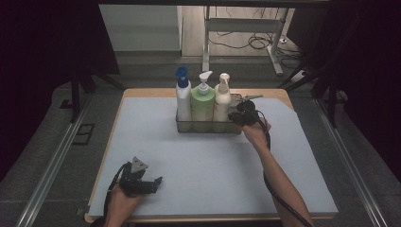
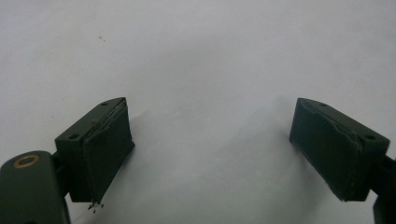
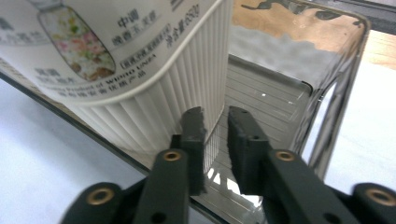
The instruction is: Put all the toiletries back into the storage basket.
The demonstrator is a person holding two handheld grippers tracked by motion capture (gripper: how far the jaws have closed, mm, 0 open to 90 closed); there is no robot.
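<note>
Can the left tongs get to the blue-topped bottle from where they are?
Probably yes. The left tongs sit open near the table's front edge, and bare mat lies between them and the blue-topped bottle. The clear tray wall covers its base, so they should grab higher up.

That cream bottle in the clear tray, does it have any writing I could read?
"中调", on the label of the cream bottle.
"650g", ending a blurred line beside it.
Remaining small print around the flower picture: too blurred to read.
Blue-capped bottle and green bottle: nothing legible.
</note>
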